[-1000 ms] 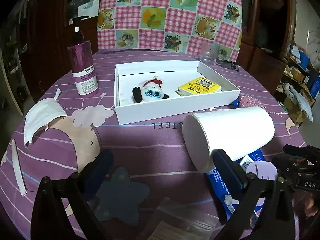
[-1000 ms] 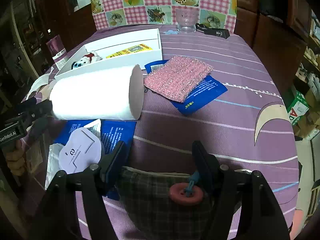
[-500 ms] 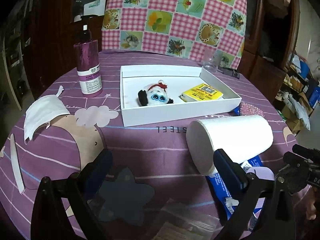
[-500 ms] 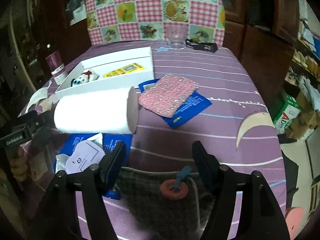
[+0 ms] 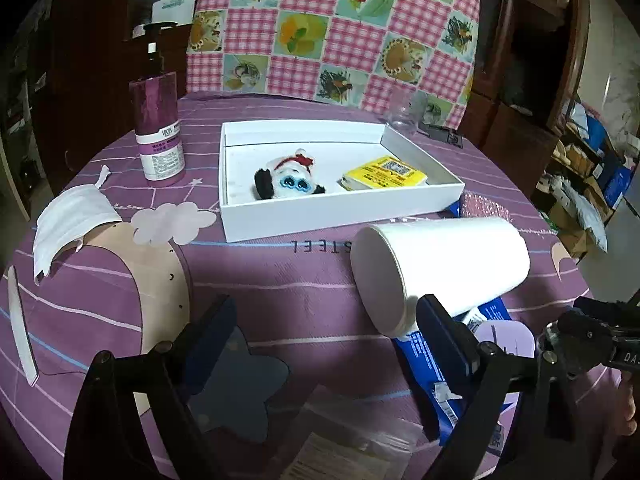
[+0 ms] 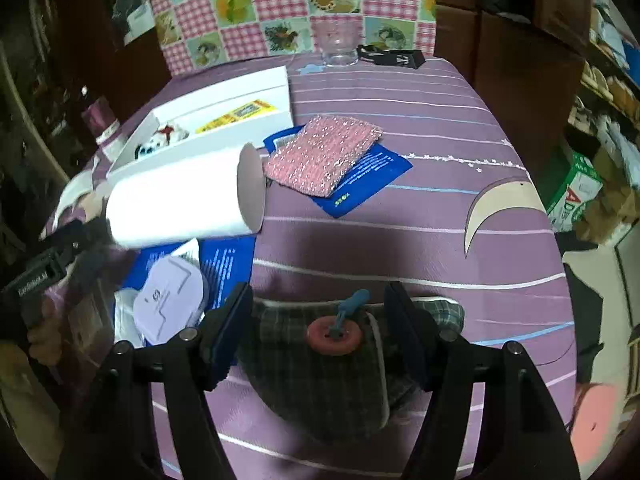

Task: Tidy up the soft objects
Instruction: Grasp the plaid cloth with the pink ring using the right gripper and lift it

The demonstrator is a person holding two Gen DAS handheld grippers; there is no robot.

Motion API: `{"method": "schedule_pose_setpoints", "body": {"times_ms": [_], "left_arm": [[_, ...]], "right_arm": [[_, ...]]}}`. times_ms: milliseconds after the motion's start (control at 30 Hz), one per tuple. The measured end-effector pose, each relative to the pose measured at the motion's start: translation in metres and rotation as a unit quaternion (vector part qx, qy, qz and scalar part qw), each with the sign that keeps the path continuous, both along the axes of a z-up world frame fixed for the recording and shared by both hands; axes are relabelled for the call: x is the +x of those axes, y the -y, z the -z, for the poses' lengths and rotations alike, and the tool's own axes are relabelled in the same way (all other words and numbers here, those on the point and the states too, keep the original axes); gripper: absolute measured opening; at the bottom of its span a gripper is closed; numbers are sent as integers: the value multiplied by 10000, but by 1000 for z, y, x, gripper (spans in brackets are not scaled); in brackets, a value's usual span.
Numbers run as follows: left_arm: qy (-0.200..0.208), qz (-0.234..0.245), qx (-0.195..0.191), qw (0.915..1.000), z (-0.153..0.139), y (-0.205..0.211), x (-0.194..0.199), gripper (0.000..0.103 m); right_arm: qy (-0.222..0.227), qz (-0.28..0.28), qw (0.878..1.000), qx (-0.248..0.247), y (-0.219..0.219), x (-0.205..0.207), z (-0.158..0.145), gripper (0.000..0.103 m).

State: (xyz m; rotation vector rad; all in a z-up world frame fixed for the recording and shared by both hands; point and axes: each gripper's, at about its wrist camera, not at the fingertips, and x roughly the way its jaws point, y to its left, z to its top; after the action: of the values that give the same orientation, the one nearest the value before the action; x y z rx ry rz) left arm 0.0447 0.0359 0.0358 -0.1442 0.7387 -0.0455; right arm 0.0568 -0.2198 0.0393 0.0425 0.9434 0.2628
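Down at the bottom of the right wrist view, the right tongs (image 6: 320,330) are clamped on a dark plaid cloth pouch with a red button (image 6: 320,364), pads pressing its sides. Just above, a pink sparkly knitted cloth (image 6: 322,154) lies on a blue printed packet (image 6: 366,178) at centre frame, beside a white paper roll (image 6: 180,204) lying on its side.

Low in the left wrist view, the left tongs (image 5: 324,330) stand open with nothing between them, their jaws having just been closing a little, over the purple striped table (image 5: 260,276). Above centre, a white shallow cardboard box (image 5: 328,210) holds a small black-and-white plush toy (image 5: 286,182) and a yellow packet (image 5: 384,174). A white face mask (image 5: 66,218) lies at left.
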Motion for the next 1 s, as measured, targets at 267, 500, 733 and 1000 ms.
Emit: {"method": "schedule_pose_setpoints", "body": {"times_ms": [267, 500, 733, 1000], "left_arm": [[-123, -35, -83, 9999, 2, -2, 1, 83], [-151, -37, -129, 9998, 3, -2, 0, 82], [-136, -62, -161, 9998, 2, -3, 0, 82], [-143, -93, -153, 9997, 1, -3, -1, 82]], "right_arm": [[-51, -52, 9998, 195, 9, 0, -2, 69], [90, -25, 9999, 104, 11, -6, -6, 69], [250, -113, 9996, 70, 18, -19, -13, 69], [247, -177, 9969, -727, -4, -21, 0, 70]]}}
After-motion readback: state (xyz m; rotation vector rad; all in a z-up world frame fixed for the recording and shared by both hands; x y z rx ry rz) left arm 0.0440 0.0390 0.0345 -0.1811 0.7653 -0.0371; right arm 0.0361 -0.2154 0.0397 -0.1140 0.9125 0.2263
